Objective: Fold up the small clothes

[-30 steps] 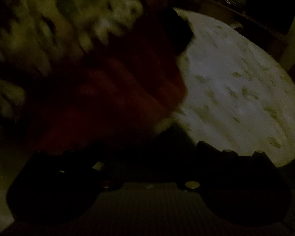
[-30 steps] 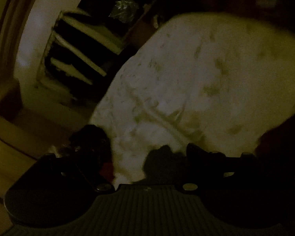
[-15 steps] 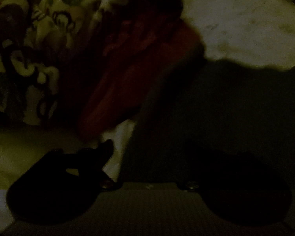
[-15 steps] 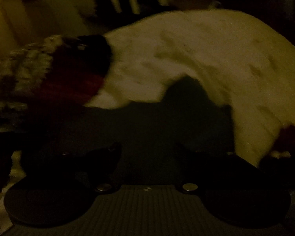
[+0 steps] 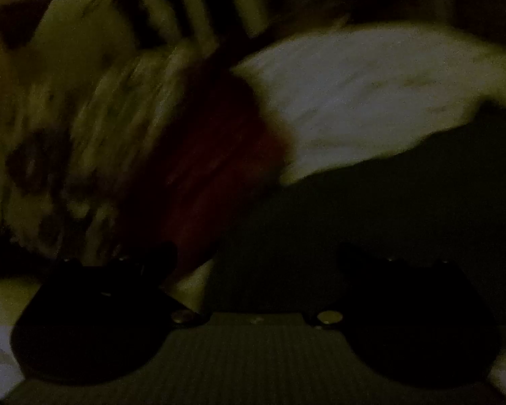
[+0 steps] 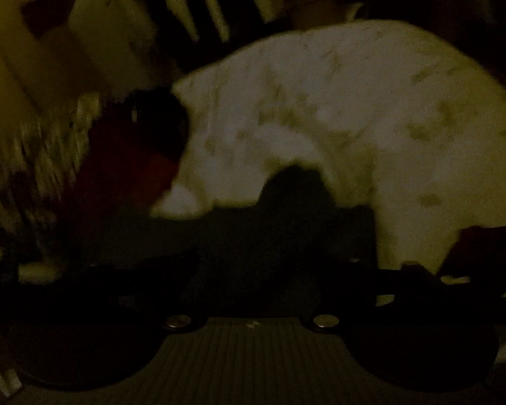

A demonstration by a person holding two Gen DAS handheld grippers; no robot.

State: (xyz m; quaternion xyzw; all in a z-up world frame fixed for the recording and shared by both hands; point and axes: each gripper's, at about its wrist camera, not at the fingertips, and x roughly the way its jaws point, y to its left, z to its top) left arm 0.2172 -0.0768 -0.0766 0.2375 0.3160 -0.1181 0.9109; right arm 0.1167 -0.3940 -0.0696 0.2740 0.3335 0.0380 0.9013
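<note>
Dim light and blur everywhere. Left gripper (image 5: 256,263) spreads wide, red garment (image 5: 212,168) at eleven o'clock beside patterned cloth (image 5: 84,141) on the white table (image 5: 371,101). Right gripper (image 6: 270,270) gapes too, holding nothing.

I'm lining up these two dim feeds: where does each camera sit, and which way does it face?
Left wrist: on the left tool, facing the red garment and patterned cloth; only its dark fingers show.
Right wrist: on the right tool, facing the white surface; only its fingers show.
Shared: garment, patterned cloth, white surface.
</note>
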